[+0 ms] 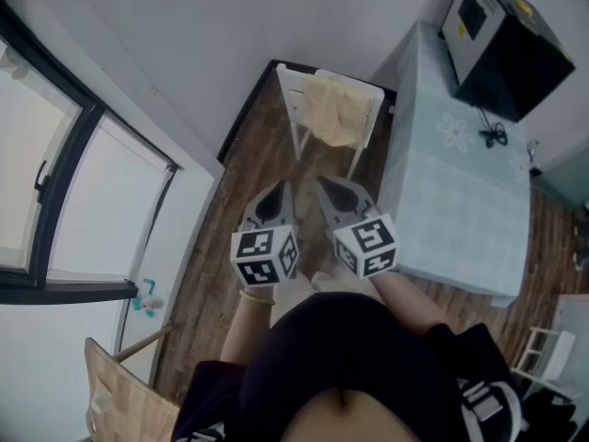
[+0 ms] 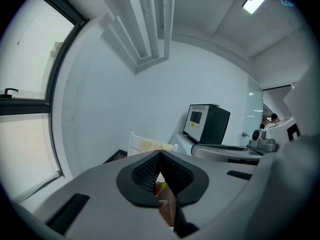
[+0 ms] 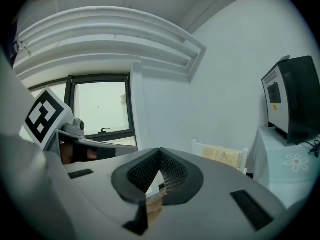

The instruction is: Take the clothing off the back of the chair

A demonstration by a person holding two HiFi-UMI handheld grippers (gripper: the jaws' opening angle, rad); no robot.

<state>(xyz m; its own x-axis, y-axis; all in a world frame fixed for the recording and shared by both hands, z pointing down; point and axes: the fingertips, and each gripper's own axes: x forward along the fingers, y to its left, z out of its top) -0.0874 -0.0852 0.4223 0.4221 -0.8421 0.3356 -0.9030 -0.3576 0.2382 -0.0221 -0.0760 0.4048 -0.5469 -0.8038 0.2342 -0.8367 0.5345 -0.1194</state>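
1. Glass window lies well to the left of the chair, across a strip of wooden floor.
2. Left gripper hangs short of the chair, well apart from it and pointing towards it. Its jaws are pressed together with nothing between them.
3. Right gripper sits just beside it, equally short of the chair. Its jaws are likewise closed and empty.
4. Cream clothing is draped over the chair's back, untouched by either gripper.
5. Table under a pale cloth stands just right of the chair, with a black box at its far end.
6. Nothing of the task looks done yet. The grippers must still reach the chair, open, close on the clothing and lift it clear of the back.
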